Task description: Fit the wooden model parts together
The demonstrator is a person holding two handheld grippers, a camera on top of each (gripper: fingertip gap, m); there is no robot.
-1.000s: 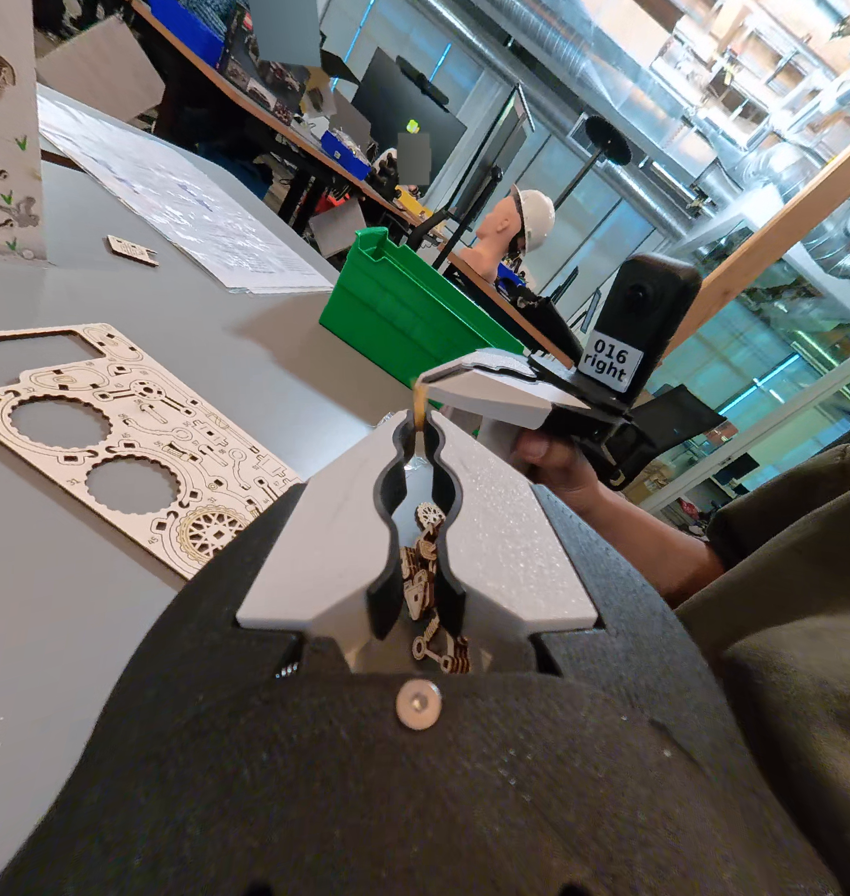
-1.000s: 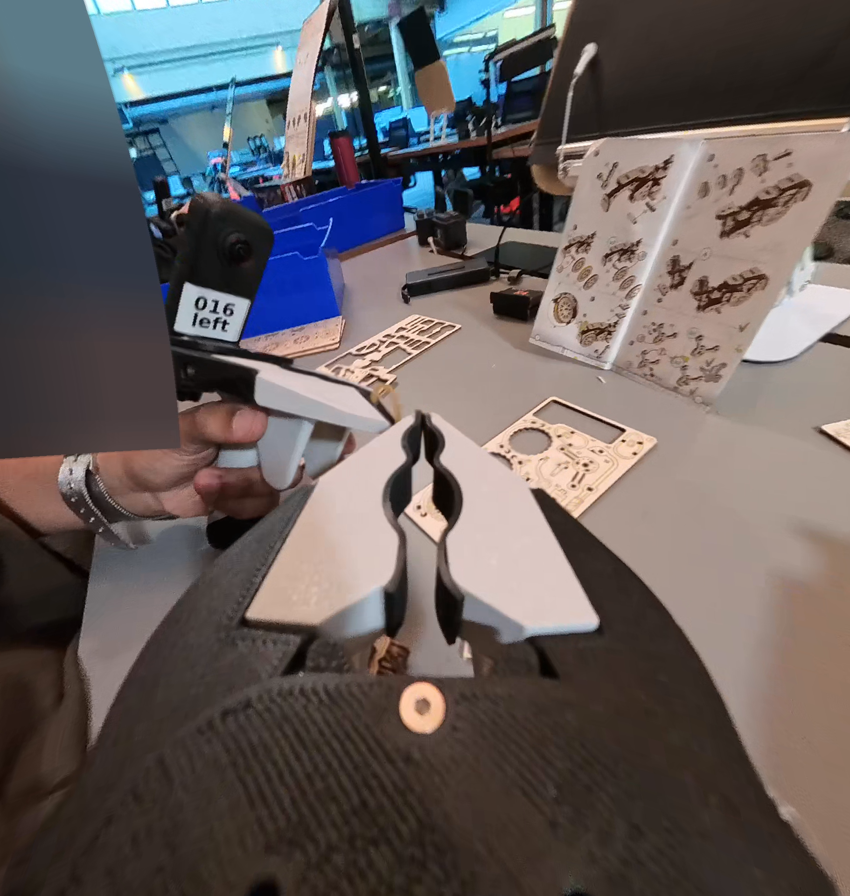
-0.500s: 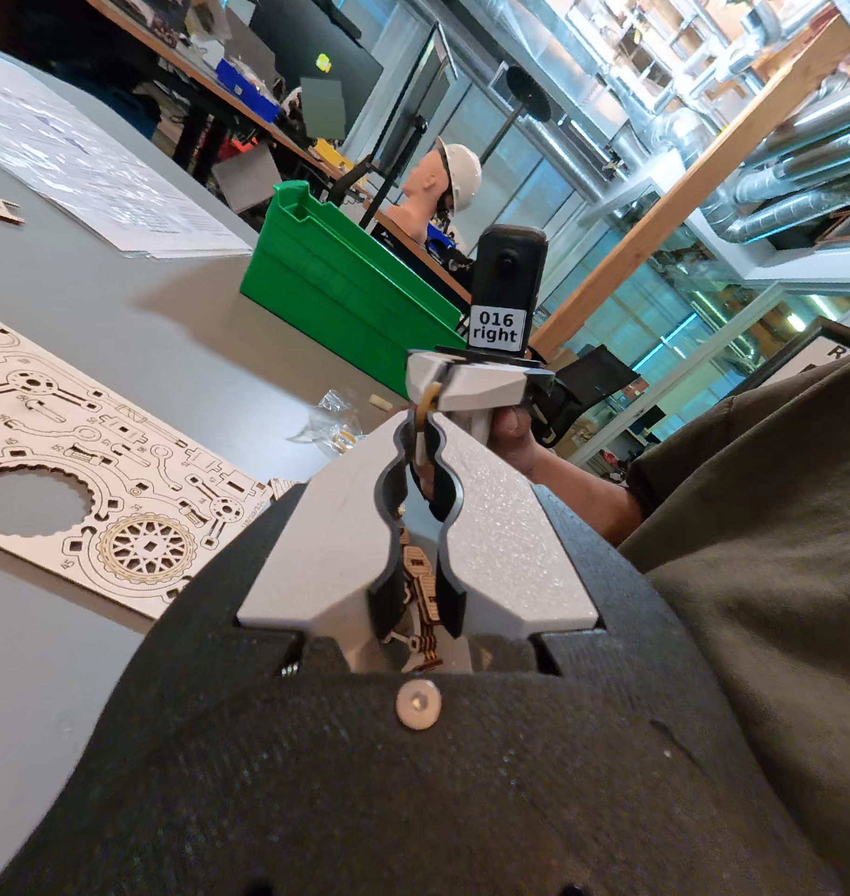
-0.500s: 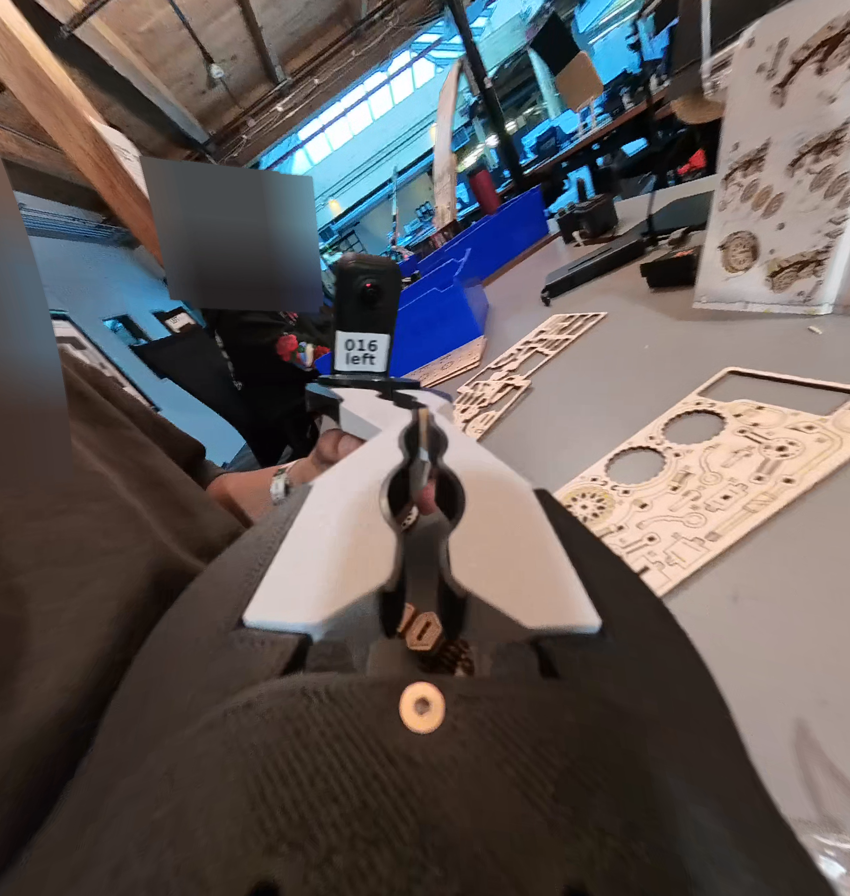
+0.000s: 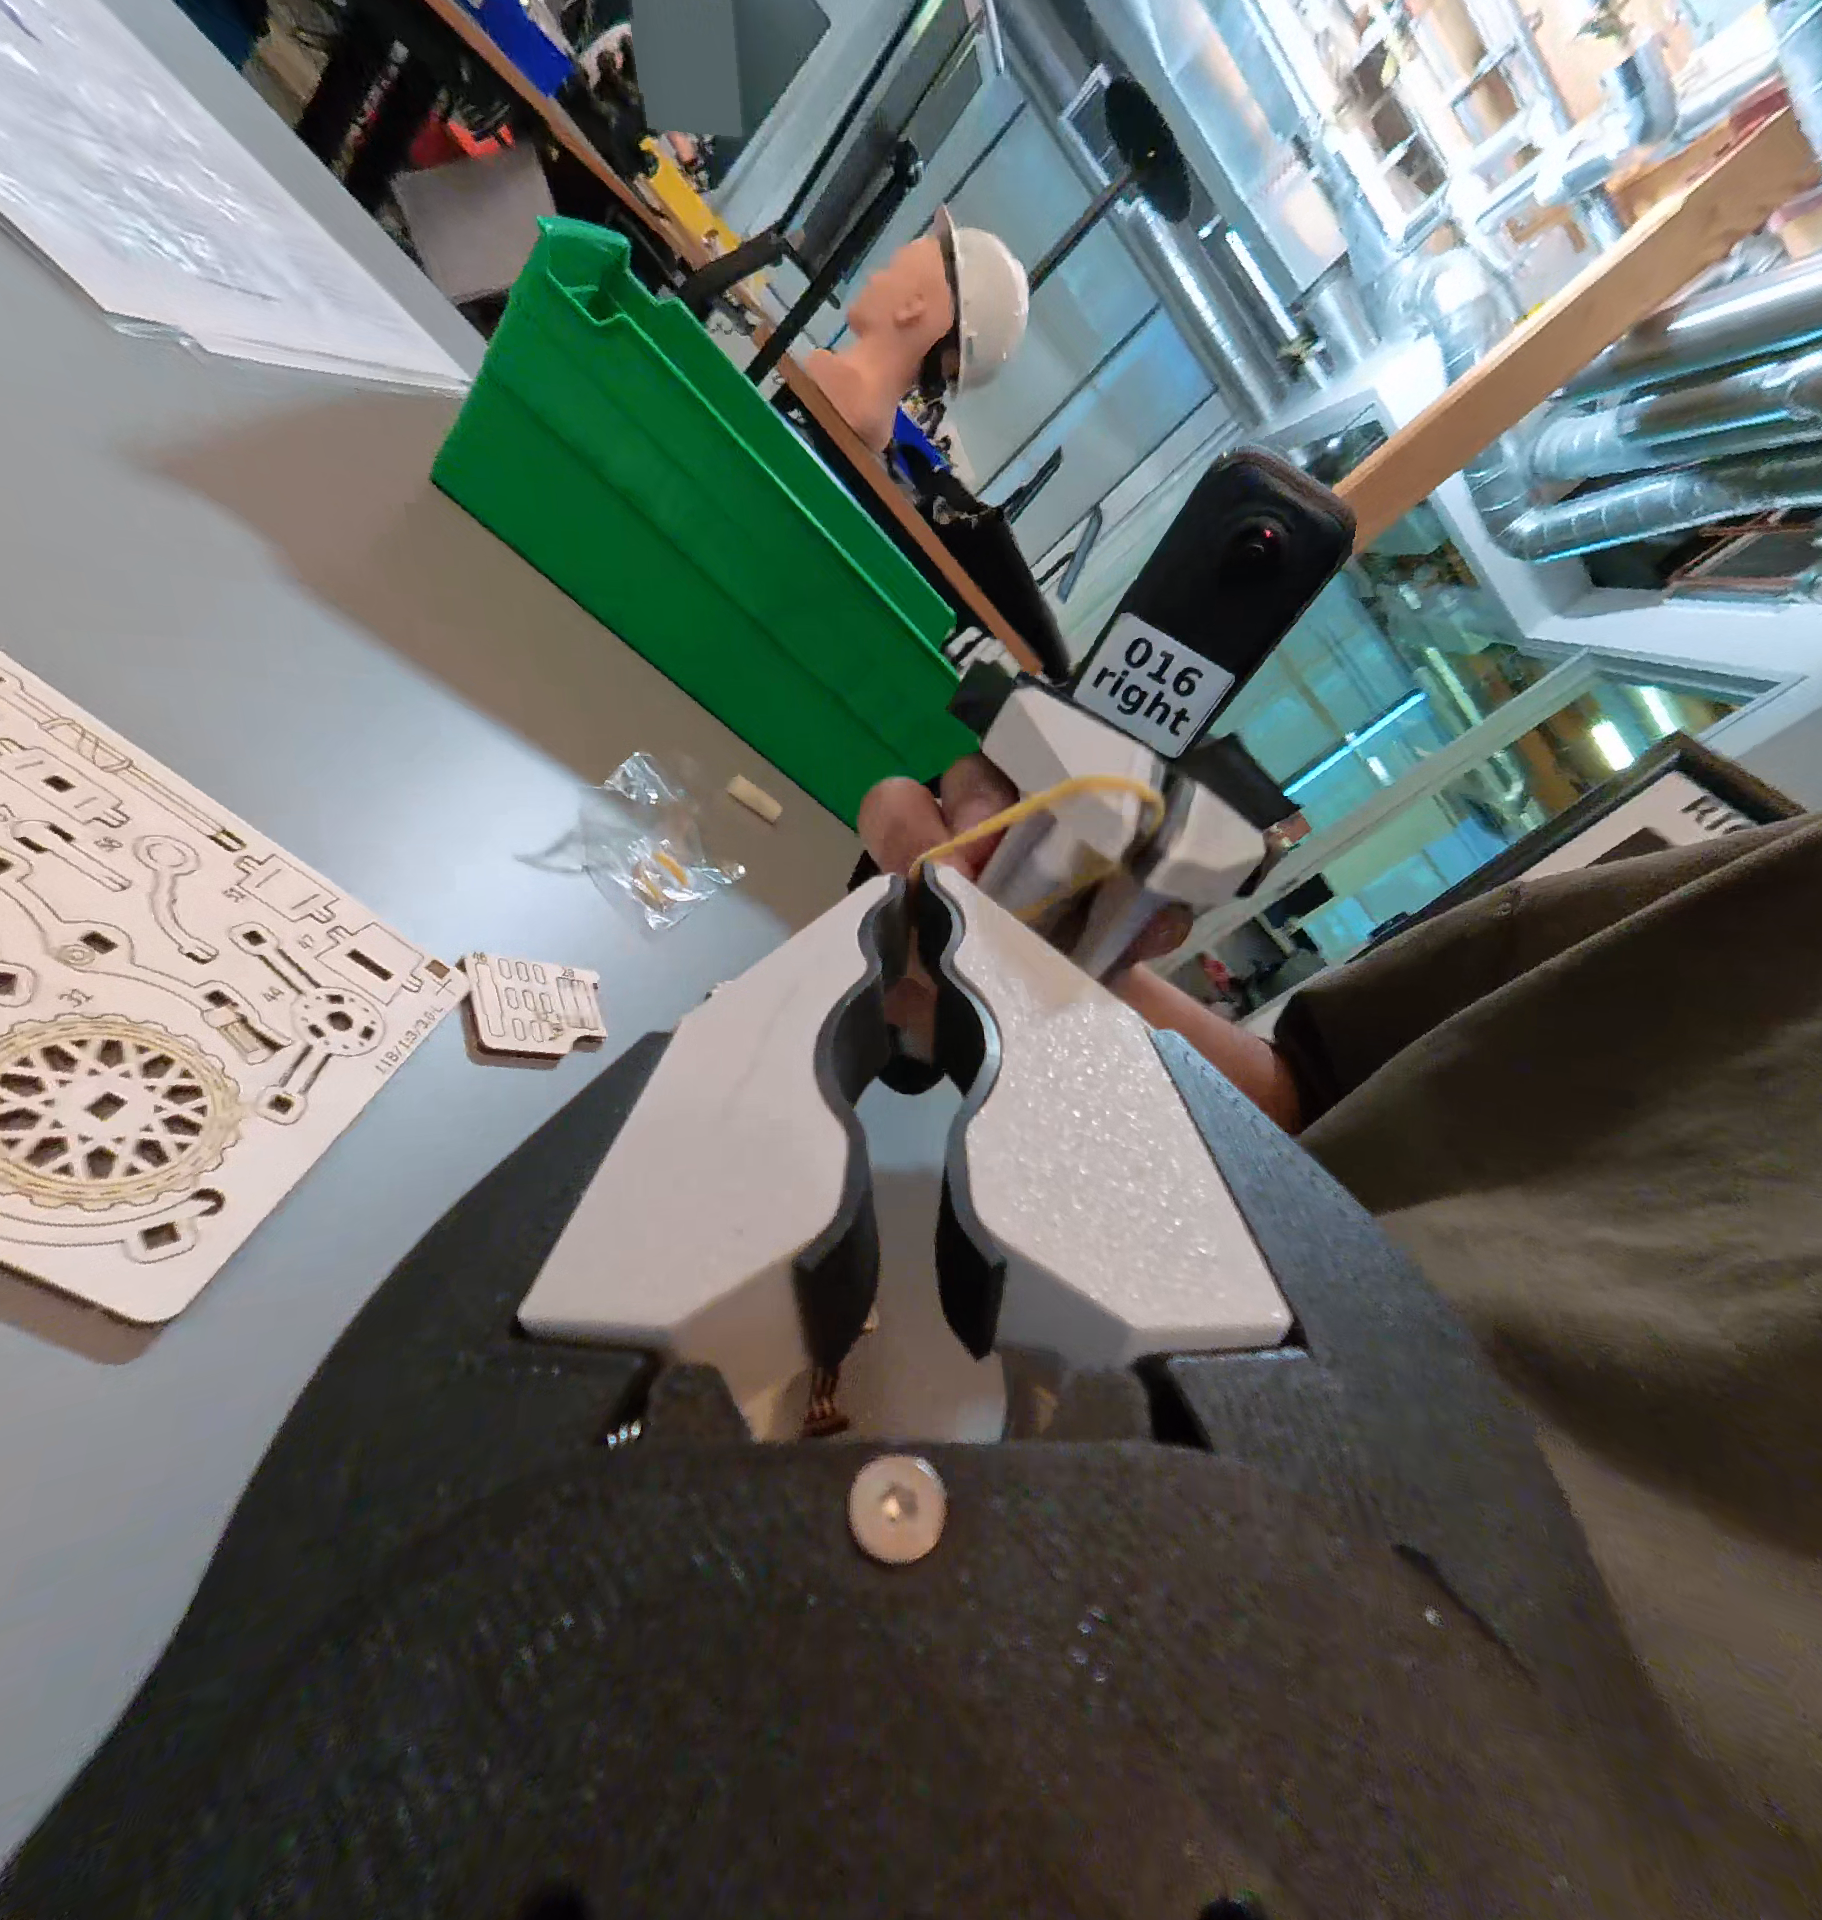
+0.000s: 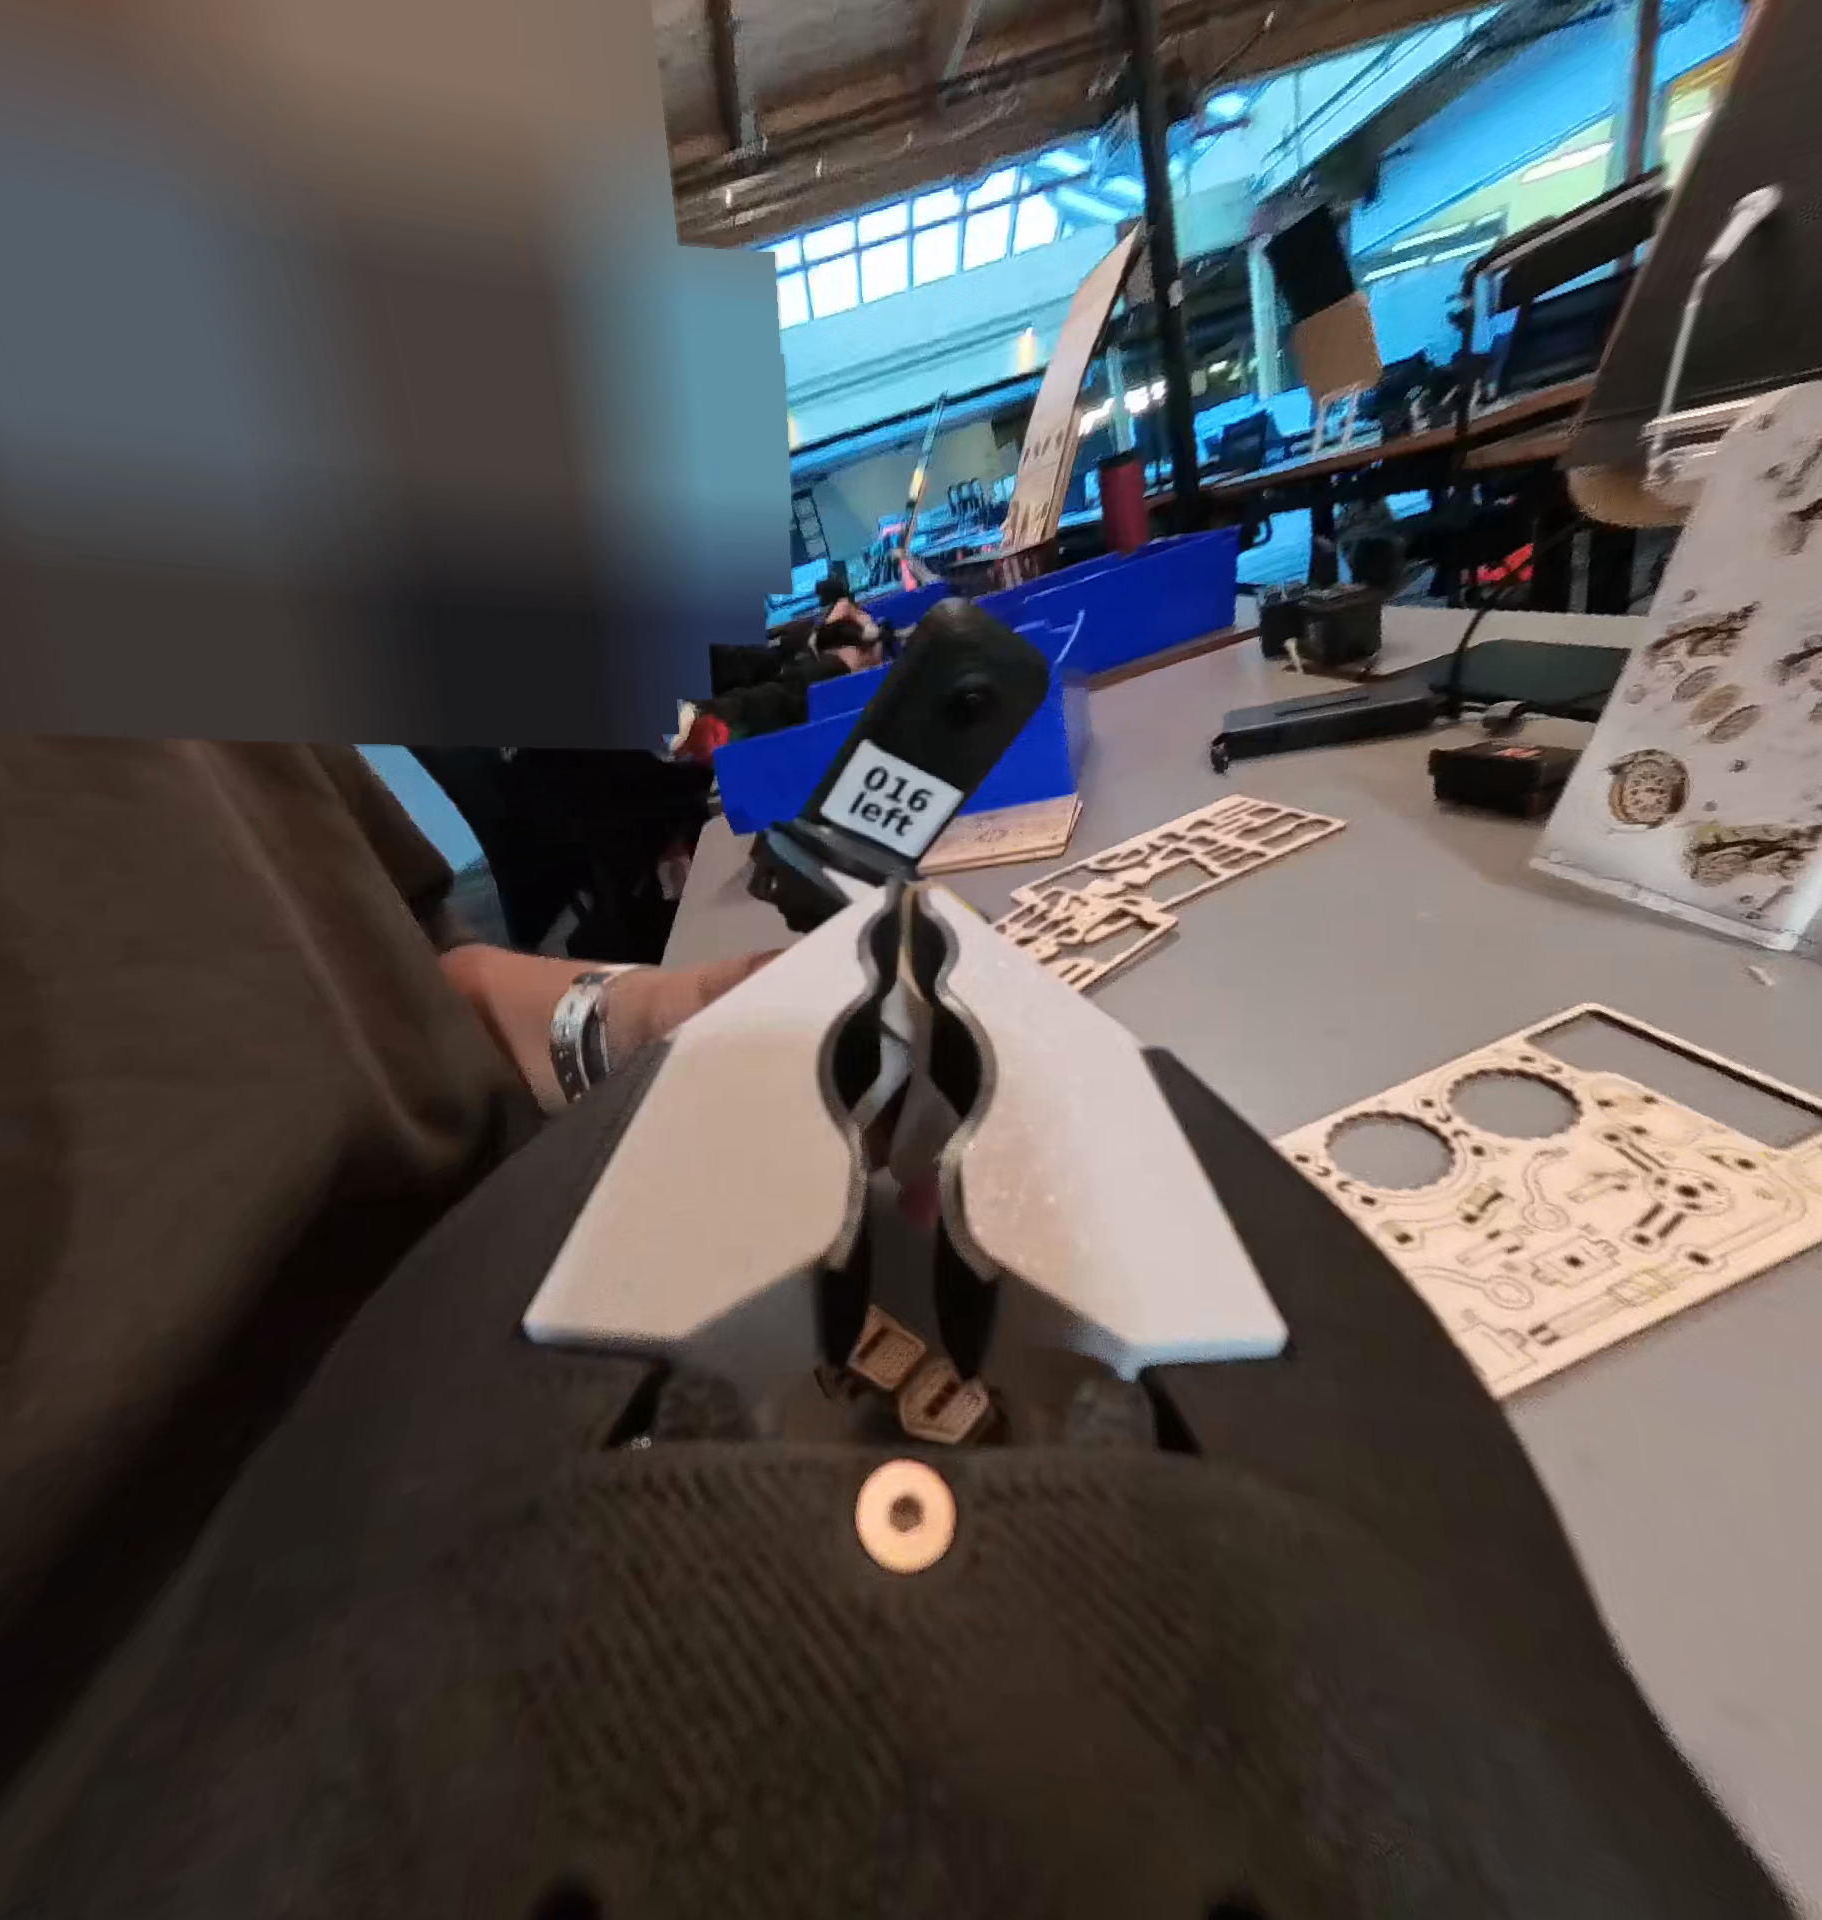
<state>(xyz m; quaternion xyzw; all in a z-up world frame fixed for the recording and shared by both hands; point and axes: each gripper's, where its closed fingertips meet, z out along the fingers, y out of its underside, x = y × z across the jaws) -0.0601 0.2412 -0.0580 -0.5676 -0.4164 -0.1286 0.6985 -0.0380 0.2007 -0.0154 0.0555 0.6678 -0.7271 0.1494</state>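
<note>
Left tool (image 5: 912, 896) pinching one end of a yellow rubber band (image 5: 1052, 800); right tool (image 5: 1115, 831) facing it, loop stretched around its tips, grip state unclear. Held aloft, probably for slack; punched wooden sheet (image 5: 107, 997) flat on grey surface (image 5: 367, 675).

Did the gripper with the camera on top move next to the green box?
Yes. In the left wrist view the right gripper now sits past the green bin's near end, lower and rightward; earlier it overlapped the bin.

Left gripper (image 5: 915, 896) and right gripper (image 6: 905, 902) tip to tip, jaws closed.
</note>
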